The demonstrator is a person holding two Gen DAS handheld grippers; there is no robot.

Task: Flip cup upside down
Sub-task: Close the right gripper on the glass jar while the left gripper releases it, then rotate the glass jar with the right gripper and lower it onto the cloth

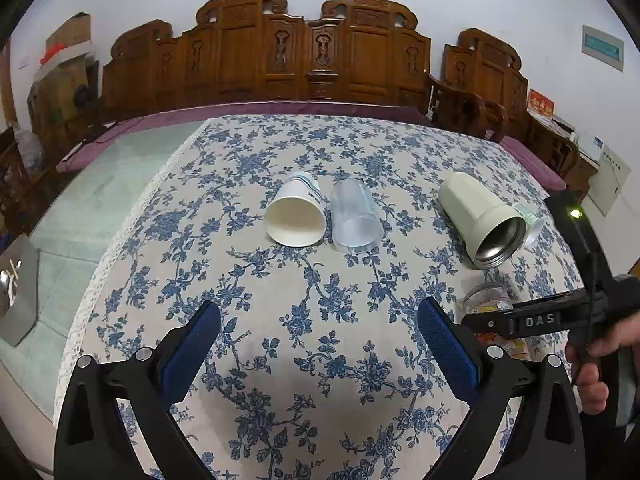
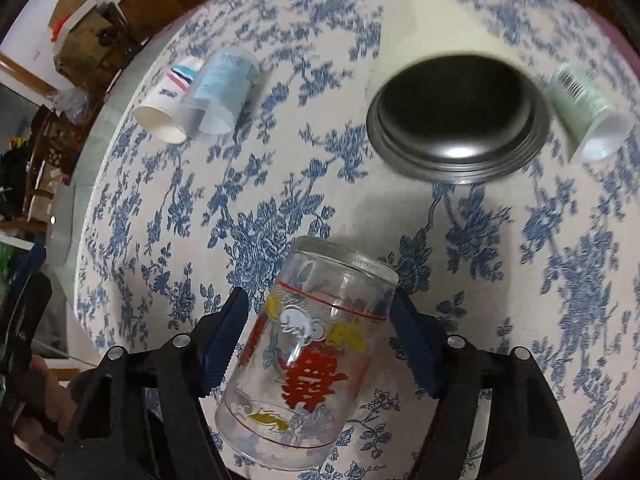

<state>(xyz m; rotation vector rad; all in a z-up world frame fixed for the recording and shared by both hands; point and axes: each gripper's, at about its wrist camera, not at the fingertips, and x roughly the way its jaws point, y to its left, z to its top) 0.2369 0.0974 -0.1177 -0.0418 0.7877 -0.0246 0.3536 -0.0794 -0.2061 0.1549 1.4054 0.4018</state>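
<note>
A clear glass cup printed with red, yellow and white figures sits between the blue pads of my right gripper. The jaws are closed on its sides and it is tilted, with its thick base pointing away from the camera. In the left wrist view part of the glass shows behind the right gripper's black body, low over the cloth. My left gripper is open and empty above the near part of the floral tablecloth.
Lying on their sides on the cloth are a white paper cup, a clear plastic cup, a cream steel-lined flask and a small pale green cup. Carved wooden chairs stand behind the table.
</note>
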